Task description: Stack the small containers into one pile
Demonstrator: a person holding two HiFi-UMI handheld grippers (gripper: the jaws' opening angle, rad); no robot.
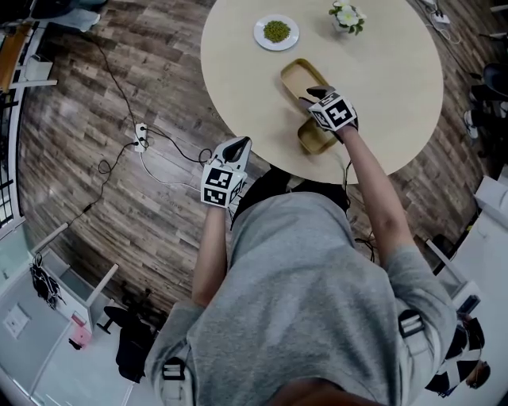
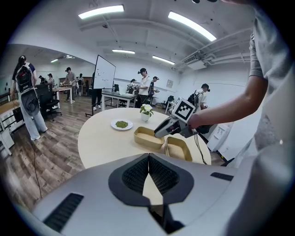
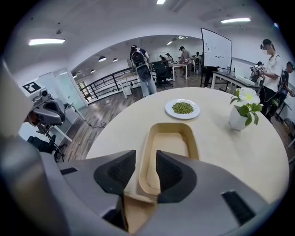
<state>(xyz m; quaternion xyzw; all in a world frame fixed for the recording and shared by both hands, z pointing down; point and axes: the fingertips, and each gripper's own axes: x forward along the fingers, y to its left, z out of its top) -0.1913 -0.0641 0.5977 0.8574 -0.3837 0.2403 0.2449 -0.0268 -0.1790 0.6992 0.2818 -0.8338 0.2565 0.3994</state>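
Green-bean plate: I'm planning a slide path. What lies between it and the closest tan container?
Nothing: bare tabletop separates plate from container, as the right gripper view shows.

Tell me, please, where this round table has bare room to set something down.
The left side of the table is bare, from the plate to the edge. The right side below the flower pot is free. The near middle is crowded: far container, near container and the right hand-held gripper over them.
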